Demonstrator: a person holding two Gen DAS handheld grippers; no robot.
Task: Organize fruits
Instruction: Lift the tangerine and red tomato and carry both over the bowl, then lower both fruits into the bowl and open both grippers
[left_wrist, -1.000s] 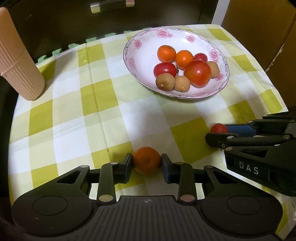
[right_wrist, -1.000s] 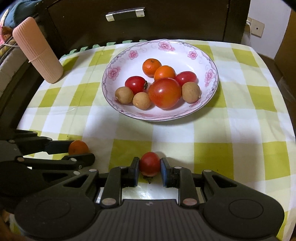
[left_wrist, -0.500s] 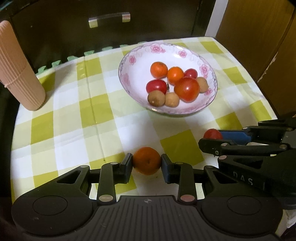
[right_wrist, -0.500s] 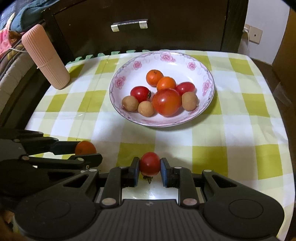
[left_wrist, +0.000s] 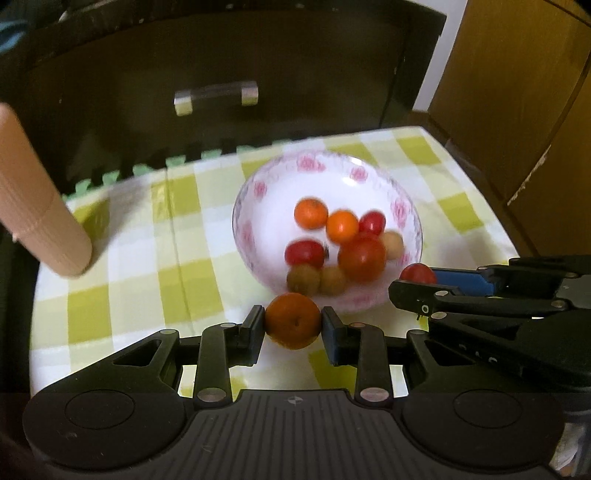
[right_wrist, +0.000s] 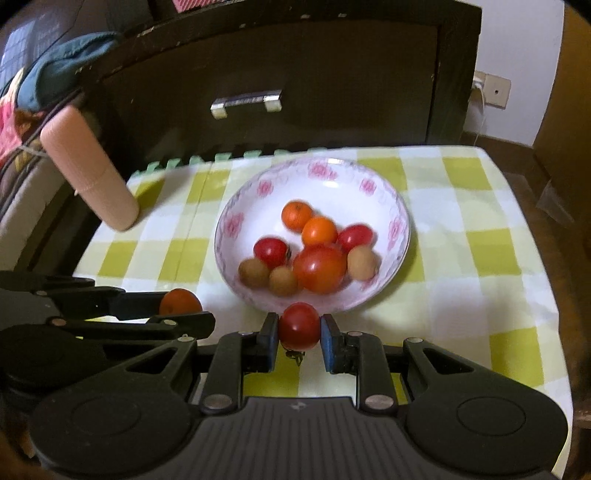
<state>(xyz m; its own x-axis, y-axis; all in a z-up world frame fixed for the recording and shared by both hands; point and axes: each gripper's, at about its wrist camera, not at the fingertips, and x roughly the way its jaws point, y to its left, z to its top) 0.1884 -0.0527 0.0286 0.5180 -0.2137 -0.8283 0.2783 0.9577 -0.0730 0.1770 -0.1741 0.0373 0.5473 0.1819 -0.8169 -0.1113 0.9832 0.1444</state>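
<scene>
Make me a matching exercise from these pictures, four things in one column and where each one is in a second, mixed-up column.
Things:
1. mandarin
2. small red tomato
3. big tomato
4. pink ribbed cylinder

Places:
A. in the floral bowl
B. between the left gripper's fingers
C. at the tablecloth's far left corner
D. between the right gripper's fingers

Pairs: 1-B, 2-D, 3-A, 4-C
</scene>
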